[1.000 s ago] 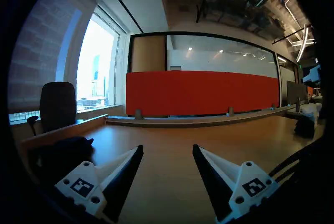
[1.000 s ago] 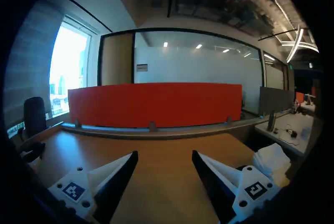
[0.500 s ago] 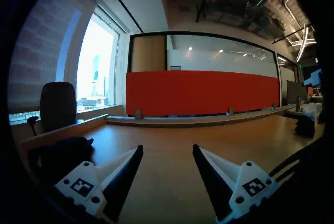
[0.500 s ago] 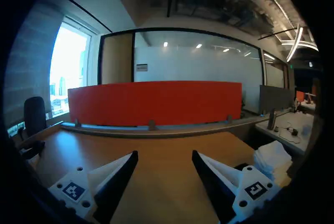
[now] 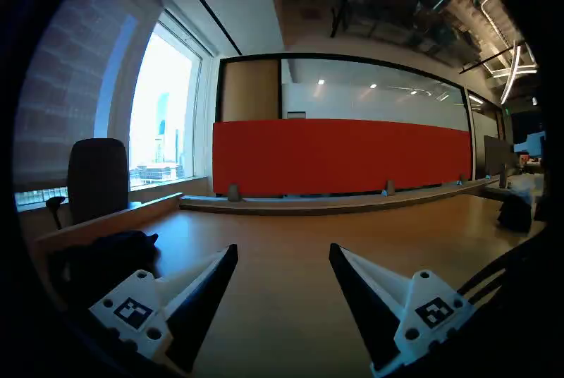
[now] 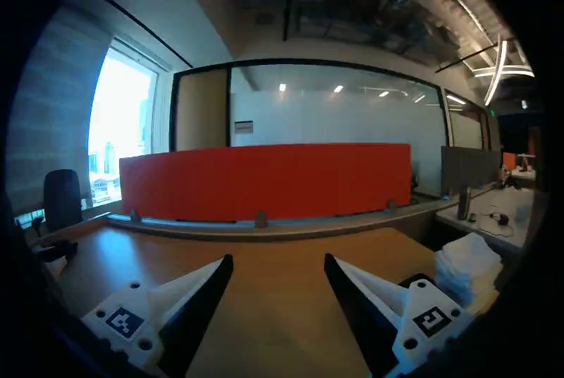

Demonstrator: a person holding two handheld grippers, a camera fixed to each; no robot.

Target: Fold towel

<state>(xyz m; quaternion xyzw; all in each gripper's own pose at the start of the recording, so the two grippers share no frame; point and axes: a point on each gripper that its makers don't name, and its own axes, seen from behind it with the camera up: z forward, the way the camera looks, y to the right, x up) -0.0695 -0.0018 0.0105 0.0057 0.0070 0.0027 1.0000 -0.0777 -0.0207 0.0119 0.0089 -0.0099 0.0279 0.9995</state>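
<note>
Just above smooth brown wooden desk, left gripper spread wide, holds nothing. Likewise right gripper: fingers parted, nothing between. Stack of folded white cloth towels at four o'clock in right gripper view, beyond right finger.

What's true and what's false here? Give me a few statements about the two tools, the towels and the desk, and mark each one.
1. The left tool is open with nothing between its fingers. True.
2. The right tool is shut on a towel. False: the right tool is open over the bare wooden desk.
3. A stack of white towels sits off to the right of the right tool. True.
4. The partition behind the desk is blue. False: the partition is red.
5. A black office chair stands by the window. True.
</note>
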